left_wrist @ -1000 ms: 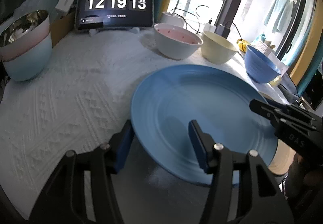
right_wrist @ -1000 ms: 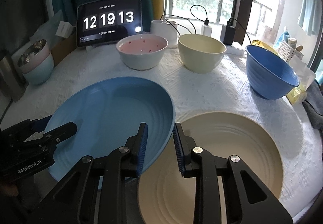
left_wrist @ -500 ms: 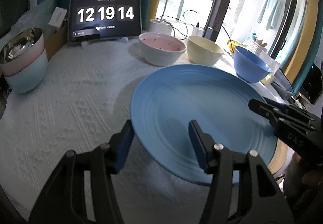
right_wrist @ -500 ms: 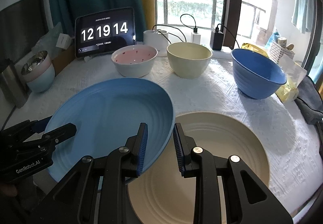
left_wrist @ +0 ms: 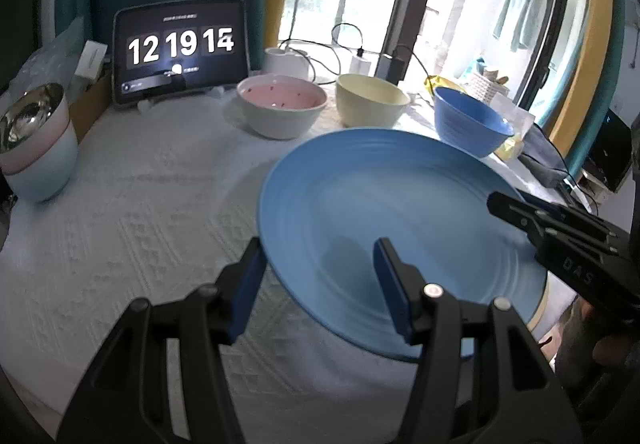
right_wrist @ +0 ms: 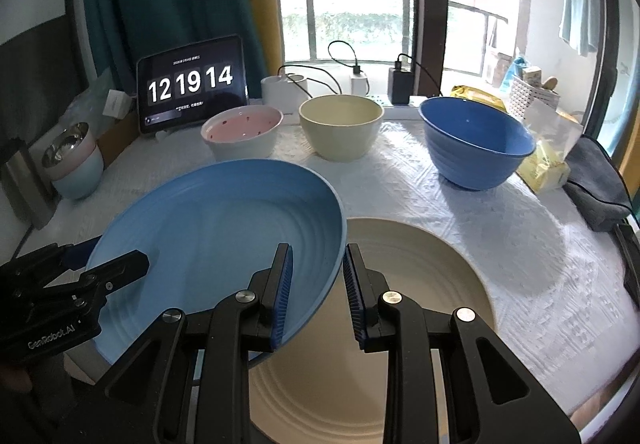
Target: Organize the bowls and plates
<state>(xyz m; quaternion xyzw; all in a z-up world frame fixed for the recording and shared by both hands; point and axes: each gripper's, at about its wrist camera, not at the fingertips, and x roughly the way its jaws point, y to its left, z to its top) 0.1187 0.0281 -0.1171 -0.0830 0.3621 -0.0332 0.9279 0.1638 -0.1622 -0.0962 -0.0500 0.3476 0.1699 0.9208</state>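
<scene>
A big blue plate [left_wrist: 392,195] hangs tilted above the white tablecloth, held at two rims. My left gripper [left_wrist: 320,284] is shut on its near-left rim, one pad under the edge and one on the plate's face. My right gripper [right_wrist: 316,272] is shut on the plate's right rim [right_wrist: 336,228]. Each gripper shows in the other's view: the right gripper [left_wrist: 508,203] and the left gripper [right_wrist: 116,256]. A cream plate [right_wrist: 420,284] lies flat on the cloth, its left part hidden under the blue plate.
At the back stand a white bowl with a pink inside [right_wrist: 240,135], a cream bowl [right_wrist: 340,127] and a blue bowl [right_wrist: 476,143]. Stacked bowls topped by a metal one [right_wrist: 74,159] sit far left. A tablet clock [right_wrist: 190,83], chargers and a grey cloth [right_wrist: 600,183] line the edges.
Both grippers have risen and drawn back a little with the blue plate between them. The bowls look farther off and lower. Neither grip has changed.
</scene>
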